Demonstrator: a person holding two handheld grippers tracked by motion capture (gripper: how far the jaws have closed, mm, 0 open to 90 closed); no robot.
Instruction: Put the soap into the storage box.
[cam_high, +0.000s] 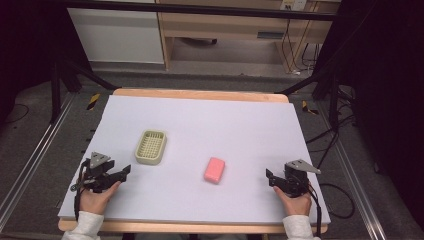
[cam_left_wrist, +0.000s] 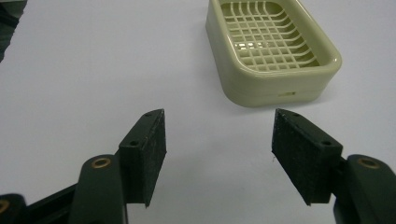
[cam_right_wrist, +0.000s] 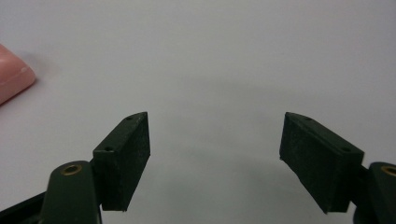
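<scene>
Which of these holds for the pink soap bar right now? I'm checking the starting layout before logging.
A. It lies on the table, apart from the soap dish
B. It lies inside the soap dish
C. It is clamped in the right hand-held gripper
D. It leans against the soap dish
A: the pink soap bar lies flat on the table, with bare surface between it and the empty soap dish.

cream grid-patterned soap dish (cam_high: 150, 146) | pink soap (cam_high: 214, 170) | black tongs (cam_left_wrist: 218, 154)
</scene>
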